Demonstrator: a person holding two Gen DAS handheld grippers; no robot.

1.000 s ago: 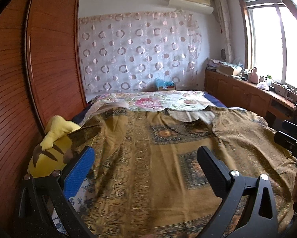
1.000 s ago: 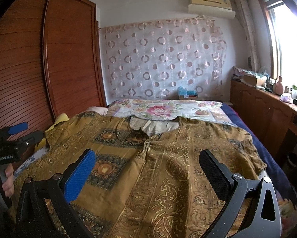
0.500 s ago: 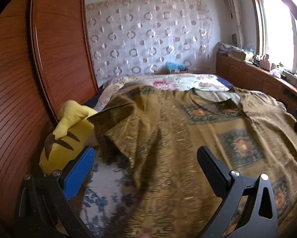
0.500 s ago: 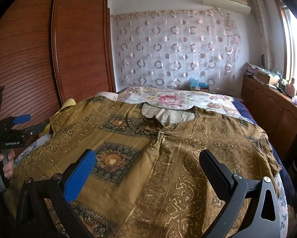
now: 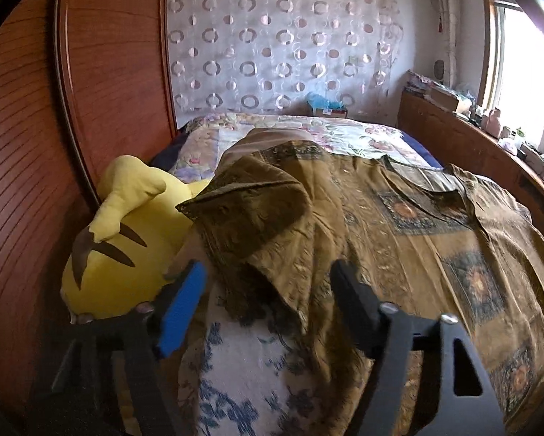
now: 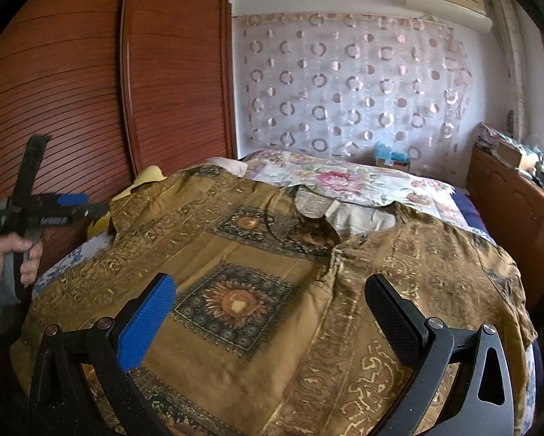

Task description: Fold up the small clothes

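A golden-brown patterned shirt [image 5: 399, 225] [image 6: 272, 290] lies spread flat on the bed, collar toward the far wall. Its left sleeve [image 5: 250, 210] is rumpled and partly raised beside the yellow plush. My left gripper [image 5: 268, 272] hovers at that sleeve's lower edge. Its jaws are closing, with the fabric's edge between them and the pads not pressing on it. In the right wrist view the left gripper [image 6: 72, 203] shows at the shirt's left side, held by a hand [image 6: 14, 250]. My right gripper [image 6: 272, 283] stands open above the shirt's front, holding nothing.
A yellow plush toy [image 5: 126, 239] lies against the wooden wardrobe [image 5: 35, 145] at the bed's left edge. A floral quilt [image 6: 344, 178] covers the far end of the bed. A wooden counter [image 6: 508, 196] with clutter runs along the right under the window.
My left gripper has moved left and down to the shirt's left sleeve by the plush toy, and its jaws have narrowed. The right gripper has barely shifted and stays open.
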